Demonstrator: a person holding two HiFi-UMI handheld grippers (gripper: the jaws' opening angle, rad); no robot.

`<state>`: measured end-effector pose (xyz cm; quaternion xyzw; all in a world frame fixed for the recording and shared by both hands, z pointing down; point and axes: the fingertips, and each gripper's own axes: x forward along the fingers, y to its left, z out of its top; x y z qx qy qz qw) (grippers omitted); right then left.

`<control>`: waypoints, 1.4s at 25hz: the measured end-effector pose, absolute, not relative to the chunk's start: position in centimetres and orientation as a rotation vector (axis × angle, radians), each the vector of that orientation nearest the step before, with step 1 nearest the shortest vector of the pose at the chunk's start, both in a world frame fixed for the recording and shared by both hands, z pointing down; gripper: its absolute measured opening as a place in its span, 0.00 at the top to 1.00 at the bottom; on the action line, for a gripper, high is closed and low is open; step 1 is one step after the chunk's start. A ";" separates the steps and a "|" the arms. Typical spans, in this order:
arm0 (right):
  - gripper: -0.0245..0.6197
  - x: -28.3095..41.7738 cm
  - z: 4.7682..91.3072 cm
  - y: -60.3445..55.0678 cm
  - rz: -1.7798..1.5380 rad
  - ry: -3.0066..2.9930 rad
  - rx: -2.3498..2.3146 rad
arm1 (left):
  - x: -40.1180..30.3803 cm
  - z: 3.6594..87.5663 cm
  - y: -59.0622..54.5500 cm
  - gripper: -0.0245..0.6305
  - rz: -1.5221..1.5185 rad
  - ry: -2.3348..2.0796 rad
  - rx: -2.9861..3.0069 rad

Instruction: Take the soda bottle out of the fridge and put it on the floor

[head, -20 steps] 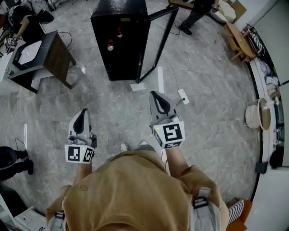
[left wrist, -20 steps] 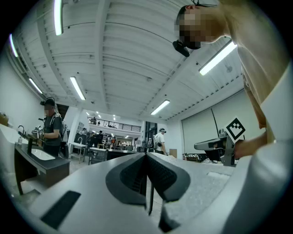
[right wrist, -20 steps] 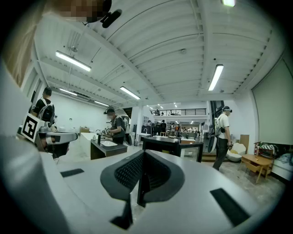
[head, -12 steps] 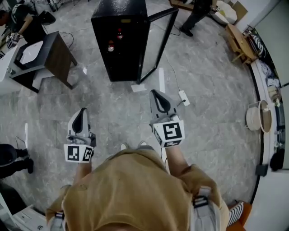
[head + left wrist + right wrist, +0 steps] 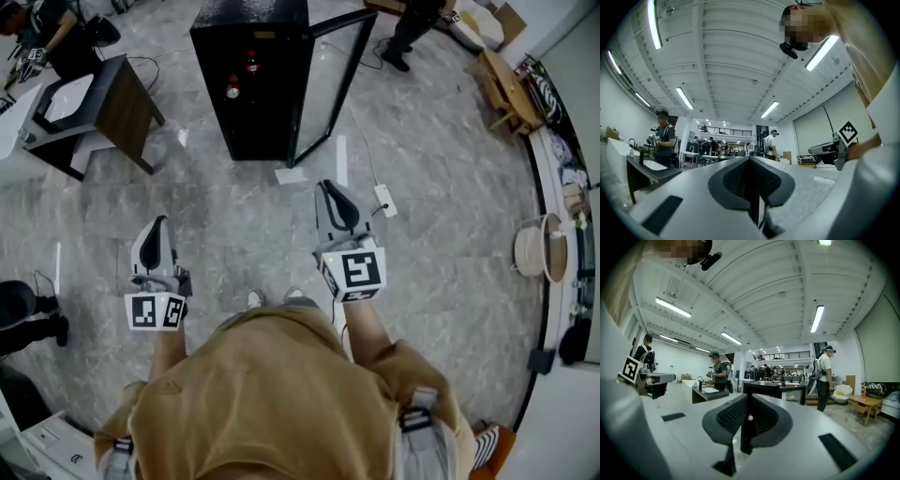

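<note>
A black fridge (image 5: 248,84) stands on the grey floor ahead of me, its glass door (image 5: 333,89) swung open to the right. Two bottles show inside: one with a red top (image 5: 251,65) and one lower (image 5: 232,90). I cannot tell which is the soda bottle. Both grippers hang well short of the fridge, pointing towards it. My left gripper (image 5: 157,223) is shut and empty, its jaws meeting in the left gripper view (image 5: 751,159). My right gripper (image 5: 328,187) is shut and empty too (image 5: 749,397). The fridge (image 5: 771,389) lies straight beyond its jaws.
A dark table (image 5: 103,108) with a white basin stands left of the fridge. A power strip (image 5: 384,200) with its cable and a paper sheet (image 5: 290,175) lie on the floor near the door. Other people stand at the back. A wooden bench (image 5: 511,84) and a round basket (image 5: 534,251) are at the right.
My left gripper has drifted left, away from the right one. The right gripper has hardly moved. Both stay shut.
</note>
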<state>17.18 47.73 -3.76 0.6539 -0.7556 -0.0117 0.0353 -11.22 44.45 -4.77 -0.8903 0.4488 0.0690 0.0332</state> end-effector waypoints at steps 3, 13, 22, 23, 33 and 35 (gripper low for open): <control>0.96 18.5 -3.2 47.8 -0.003 -2.331 1.999 | -10.0 -4.6 45.0 0.96 0.192 1.406 -2.730; 0.85 21.8 -0.7 47.9 0.038 -2.399 1.923 | -5.3 -2.9 47.0 0.96 0.158 1.441 -2.720; 0.83 22.8 -0.8 46.3 0.018 -2.385 1.909 | -3.8 -2.9 45.1 0.96 0.164 1.431 -2.713; 0.83 22.8 -0.9 45.9 0.026 -2.384 1.909 | -3.7 -2.8 44.6 0.96 0.163 1.430 -2.719; 0.83 22.6 0.8 36.6 0.077 -2.325 1.899 | -2.8 -1.0 33.9 0.96 0.177 1.393 -2.775; 0.83 22.0 0.9 33.2 0.082 -2.318 1.895 | -3.2 -0.6 30.5 0.96 0.177 1.393 -2.790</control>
